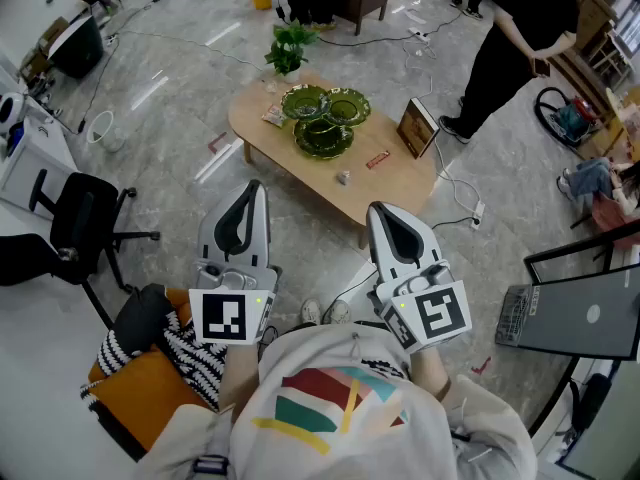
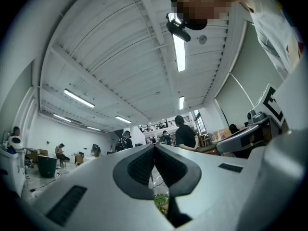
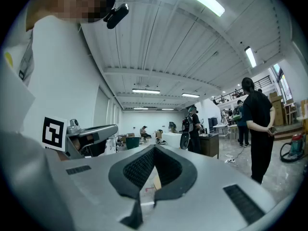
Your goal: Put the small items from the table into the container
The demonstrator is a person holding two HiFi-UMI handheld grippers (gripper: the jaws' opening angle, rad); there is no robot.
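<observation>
In the head view, the left gripper (image 1: 254,188) and right gripper (image 1: 379,211) are hovering side by side, well short of the wooden table (image 1: 300,163) ahead of them. On it, the green lobed glass dish (image 1: 322,118) is sitting beyond both tips, with a red packet (image 1: 377,159) and a small grey item (image 1: 343,177) lying on its near side – a snack packet (image 1: 272,117) is lying to its left. In the left gripper view, the jaws are pressing together on nothing, green glass showing below them. In the right gripper view, the jaws are likewise meeting tip to tip – empty
</observation>
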